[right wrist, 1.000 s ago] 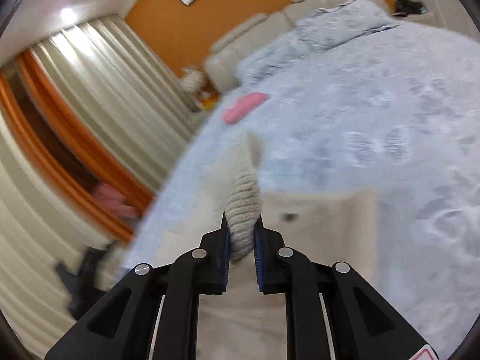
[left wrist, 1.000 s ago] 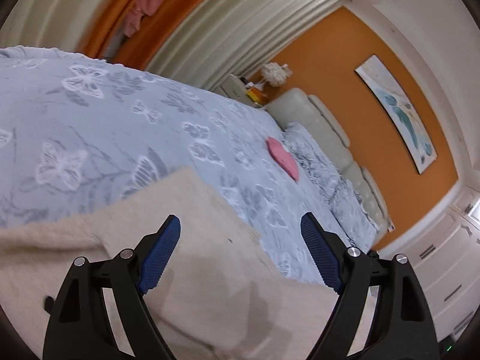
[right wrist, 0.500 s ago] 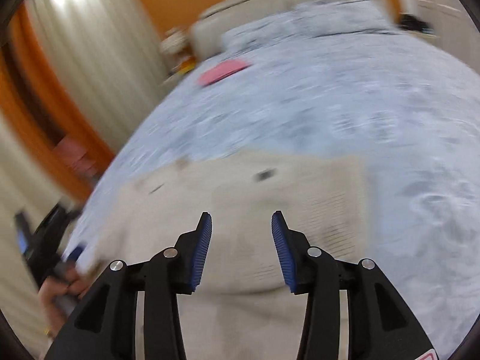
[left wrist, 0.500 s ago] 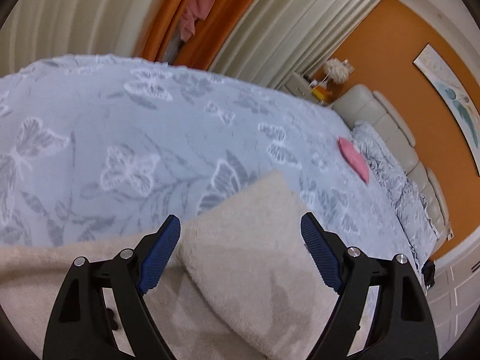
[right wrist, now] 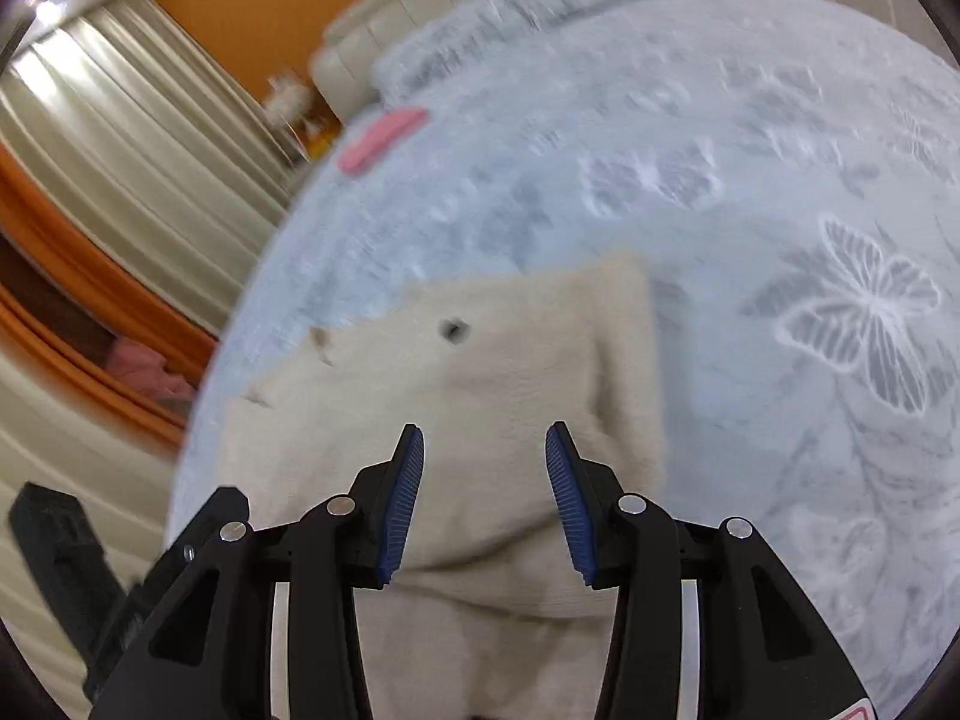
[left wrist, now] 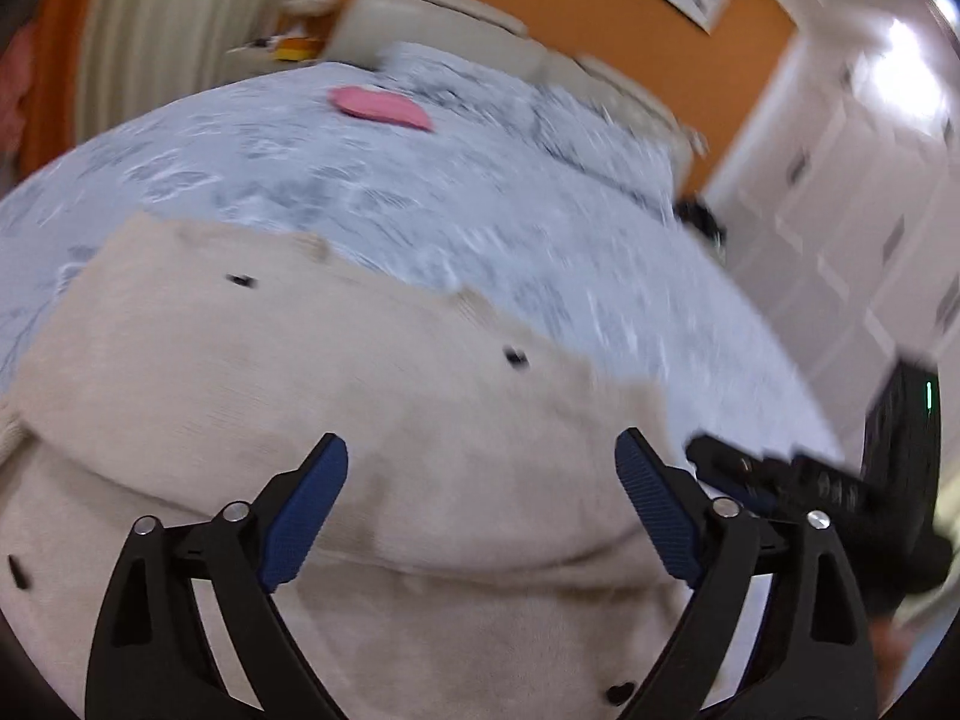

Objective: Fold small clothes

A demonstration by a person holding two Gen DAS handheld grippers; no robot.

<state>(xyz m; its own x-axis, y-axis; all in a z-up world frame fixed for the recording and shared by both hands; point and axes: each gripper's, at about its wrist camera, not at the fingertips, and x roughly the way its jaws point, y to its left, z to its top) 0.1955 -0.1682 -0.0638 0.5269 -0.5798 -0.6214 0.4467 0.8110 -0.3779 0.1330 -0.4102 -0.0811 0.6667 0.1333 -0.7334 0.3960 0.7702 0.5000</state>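
Note:
A cream knitted garment (left wrist: 336, 396) with small dark buttons lies folded on the bed and also shows in the right wrist view (right wrist: 510, 372). My left gripper (left wrist: 480, 474) is open and empty above the garment's near folded edge. My right gripper (right wrist: 485, 456) is open and empty above the same garment, jaws a moderate gap apart. The right gripper's black body (left wrist: 828, 486) shows at the right of the left wrist view. The left gripper's body (right wrist: 78, 570) shows at the lower left of the right wrist view.
The bed has a pale blue butterfly-print cover (right wrist: 780, 192). A pink item (left wrist: 381, 108) lies near the pillows and cream headboard (left wrist: 432, 18). Curtains (right wrist: 120, 138) hang on one side, white wardrobes (left wrist: 870, 192) on the other.
My right gripper let go of the knitted fold it held and opened. The garment now lies folded flat. Both grippers swung to face the headboard over the garment.

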